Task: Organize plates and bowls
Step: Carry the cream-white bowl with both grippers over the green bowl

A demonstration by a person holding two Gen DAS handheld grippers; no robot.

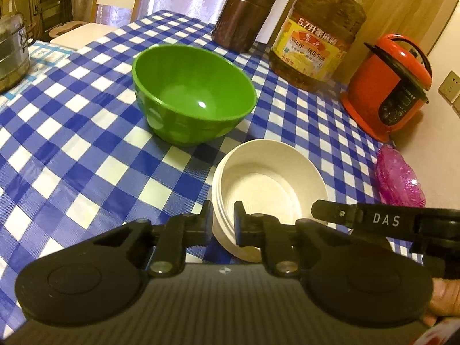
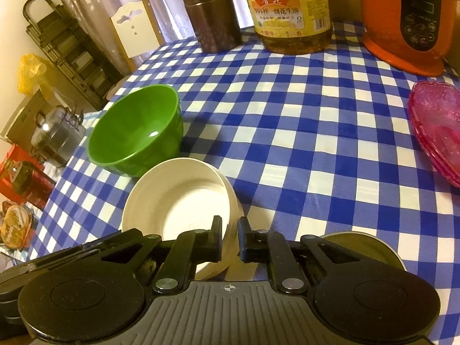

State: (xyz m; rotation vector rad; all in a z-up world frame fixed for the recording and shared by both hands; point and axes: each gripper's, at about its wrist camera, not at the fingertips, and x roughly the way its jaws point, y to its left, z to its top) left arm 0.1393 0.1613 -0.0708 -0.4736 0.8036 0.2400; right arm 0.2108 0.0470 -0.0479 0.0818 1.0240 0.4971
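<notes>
A stack of cream bowls [image 1: 267,184] sits on the blue checked tablecloth [image 1: 72,132]. My left gripper [image 1: 223,224] is shut on the stack's near left rim. My right gripper [image 2: 230,238] is shut on the right rim of the same stack [image 2: 178,201]; its finger [image 1: 336,212] shows in the left wrist view. A green bowl [image 1: 192,92] stands empty just beyond the stack, also in the right wrist view [image 2: 138,129]. A pink glass dish [image 2: 437,126] lies at the table's right edge.
At the back stand a brown canister [image 1: 244,14], a big oil jug [image 1: 316,34] and an orange rice cooker [image 1: 388,86]. A steel pot [image 1: 11,51] is at the far left. A round tin lid [image 2: 365,247] lies by my right gripper.
</notes>
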